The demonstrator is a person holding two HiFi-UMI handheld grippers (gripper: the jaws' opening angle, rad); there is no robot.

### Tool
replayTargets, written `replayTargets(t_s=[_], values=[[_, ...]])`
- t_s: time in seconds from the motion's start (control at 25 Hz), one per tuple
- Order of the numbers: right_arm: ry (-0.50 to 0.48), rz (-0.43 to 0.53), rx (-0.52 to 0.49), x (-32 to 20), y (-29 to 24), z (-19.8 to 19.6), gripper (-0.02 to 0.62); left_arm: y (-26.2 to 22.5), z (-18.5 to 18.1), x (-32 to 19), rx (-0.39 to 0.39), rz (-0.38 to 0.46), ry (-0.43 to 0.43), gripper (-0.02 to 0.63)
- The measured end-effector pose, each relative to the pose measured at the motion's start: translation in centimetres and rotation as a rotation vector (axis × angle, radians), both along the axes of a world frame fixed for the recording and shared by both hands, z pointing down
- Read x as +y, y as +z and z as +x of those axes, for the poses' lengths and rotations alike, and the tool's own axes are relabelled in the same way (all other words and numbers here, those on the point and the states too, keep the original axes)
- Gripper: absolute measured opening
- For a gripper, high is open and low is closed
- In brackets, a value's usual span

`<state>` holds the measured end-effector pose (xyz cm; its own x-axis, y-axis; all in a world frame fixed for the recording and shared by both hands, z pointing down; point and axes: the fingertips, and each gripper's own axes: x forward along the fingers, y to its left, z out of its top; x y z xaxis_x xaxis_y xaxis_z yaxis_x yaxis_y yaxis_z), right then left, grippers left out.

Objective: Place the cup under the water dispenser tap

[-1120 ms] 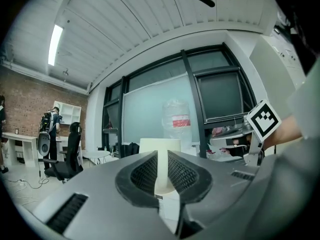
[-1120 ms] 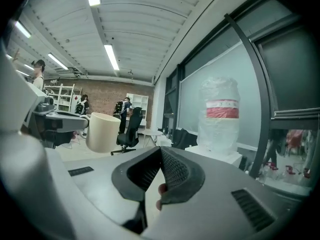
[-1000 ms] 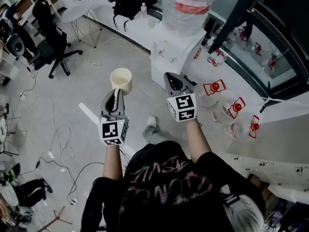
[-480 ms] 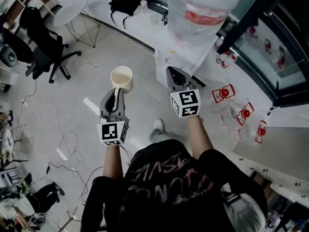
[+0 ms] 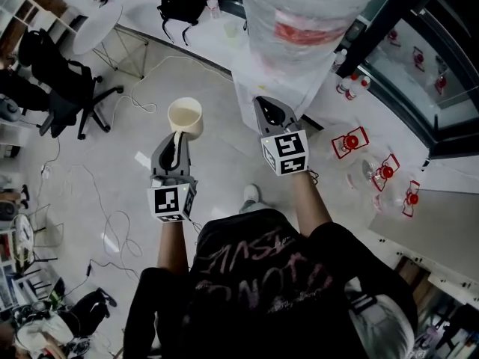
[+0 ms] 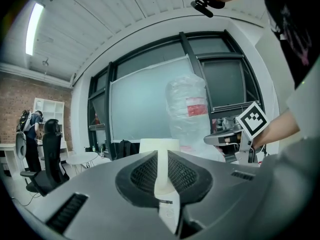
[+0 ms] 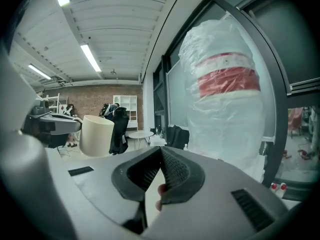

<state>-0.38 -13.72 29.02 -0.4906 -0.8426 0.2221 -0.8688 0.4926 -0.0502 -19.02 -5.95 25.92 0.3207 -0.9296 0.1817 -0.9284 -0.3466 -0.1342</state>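
Note:
A cream cup [image 5: 185,117] hangs in the air by its handle, upright, with my left gripper [image 5: 177,137] shut on that handle. The left gripper view has the handle pinched between the pads [image 6: 162,156] and the cup's body [image 6: 159,145] just beyond. My right gripper [image 5: 263,105] is shut and holds nothing; its tips meet [image 7: 161,156]. Straight ahead stands the white water dispenser [image 5: 251,88], topped by a plastic-wrapped bottle [image 5: 299,21] with a red label [image 7: 227,79]. The cup [image 7: 97,135] is left of the dispenser and apart from it. The tap is hidden.
A black office chair [image 5: 60,88] and a round white table [image 5: 97,17] stand at the left. Cables [image 5: 97,193] trail over the grey floor. Red-capped items [image 5: 352,140] lie at the right by a dark-framed glass wall [image 5: 404,66]. My shoe [image 5: 251,194] shows below.
Both grippers and the cup have moved forward toward the dispenser, which now looms larger and nearer in the head view. The grip on the handle is unchanged.

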Motion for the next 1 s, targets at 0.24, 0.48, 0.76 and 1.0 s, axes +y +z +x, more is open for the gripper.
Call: replayTargets(t_s=[0.24, 0.48, 0.76, 1.0], values=[[0.025, 0.000, -0.043, -0.2, -0.2, 1.1, 0.015, -0.5, 0.6, -1.1, -0.026, -0.002, 0.031, 0.049], [0.090, -0.007, -0.039, 0.4, 0.3, 4.0, 0.015, -0.1, 1.9, -1.5, -0.023, -0.014, 0.073, 0.049], [0.185, -0.015, -0.026, 1.4, 0.9, 6.6, 0.015, 0.1, 3.6, -3.2, -0.011, -0.006, 0.176, 0.050], [0.282, -0.004, -0.008, 1.8, 1.5, 8.1, 0.015, 2.1, 4.4, -5.5, 0.016, -0.012, 0.280, 0.051]])
